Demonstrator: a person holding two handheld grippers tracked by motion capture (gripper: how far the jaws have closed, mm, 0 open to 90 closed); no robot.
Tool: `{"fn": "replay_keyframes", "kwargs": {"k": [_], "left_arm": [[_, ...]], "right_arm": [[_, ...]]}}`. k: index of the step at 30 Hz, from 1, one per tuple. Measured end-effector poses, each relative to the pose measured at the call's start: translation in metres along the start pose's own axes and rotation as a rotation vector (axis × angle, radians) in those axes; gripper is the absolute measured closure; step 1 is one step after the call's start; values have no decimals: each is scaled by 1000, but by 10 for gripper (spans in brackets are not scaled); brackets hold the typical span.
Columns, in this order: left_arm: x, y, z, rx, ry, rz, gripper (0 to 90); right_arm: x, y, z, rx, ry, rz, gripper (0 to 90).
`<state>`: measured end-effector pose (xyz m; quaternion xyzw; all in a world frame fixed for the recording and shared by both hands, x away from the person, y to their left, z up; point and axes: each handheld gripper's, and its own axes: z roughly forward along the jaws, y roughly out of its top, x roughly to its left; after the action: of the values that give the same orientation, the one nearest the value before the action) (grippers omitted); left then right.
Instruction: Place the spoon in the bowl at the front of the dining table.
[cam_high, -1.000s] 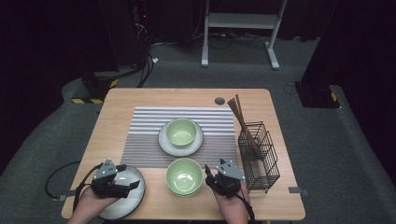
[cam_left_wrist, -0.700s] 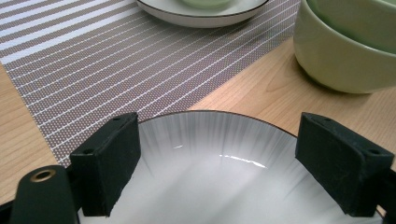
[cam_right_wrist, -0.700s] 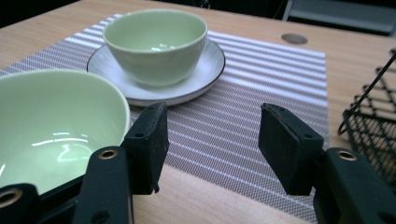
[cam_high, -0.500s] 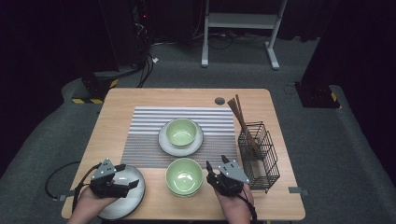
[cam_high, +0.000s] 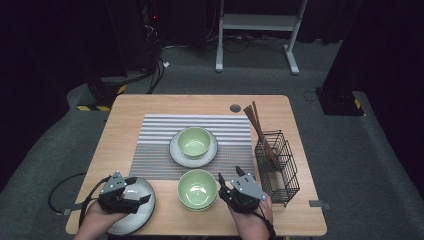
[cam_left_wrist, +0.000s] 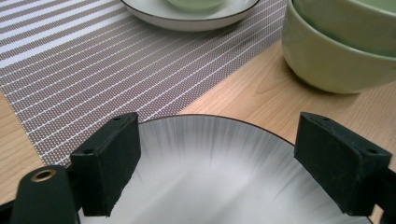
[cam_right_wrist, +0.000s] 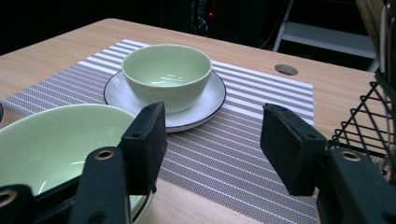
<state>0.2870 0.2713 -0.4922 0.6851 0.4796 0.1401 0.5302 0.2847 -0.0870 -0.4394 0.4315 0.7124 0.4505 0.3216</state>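
Your right tool (cam_high: 226, 186), jaws spread and empty, has lifted slightly just beside the near stack of pale green ceramic bowls (cam_high: 197, 188), so that stack now stands free, while your left tool (cam_high: 141, 201) hovers spread over the grey round plate (cam_high: 142, 219).

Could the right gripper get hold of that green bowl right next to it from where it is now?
Probably yes. The right gripper is open beside the near green bowl, and in the right gripper view the bowl's rim sits by its left jaw with nothing between them. The wire basket stands on its other side.

You have two pale green bowls (cam_high: 197, 188), one on a white plate (cam_high: 175, 150) with a dark rim. The placemat (cam_high: 160, 137) is grey with white stripes; your tabletop (cam_high: 130, 107) is light wood, the wire basket (cam_high: 277, 170) black.
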Motion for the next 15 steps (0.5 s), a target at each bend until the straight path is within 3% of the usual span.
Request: {"fn": "replay_keyframes", "kwargs": {"k": [4,15], "left_arm": [[-2,0,-1,-5,-6,19,149],[1,2,-3,-19,-13,5,149]], "right_arm": [[-1,3,-6,5,1,-9,401],[3,18,-12,-38,-16,-43,401]]}}
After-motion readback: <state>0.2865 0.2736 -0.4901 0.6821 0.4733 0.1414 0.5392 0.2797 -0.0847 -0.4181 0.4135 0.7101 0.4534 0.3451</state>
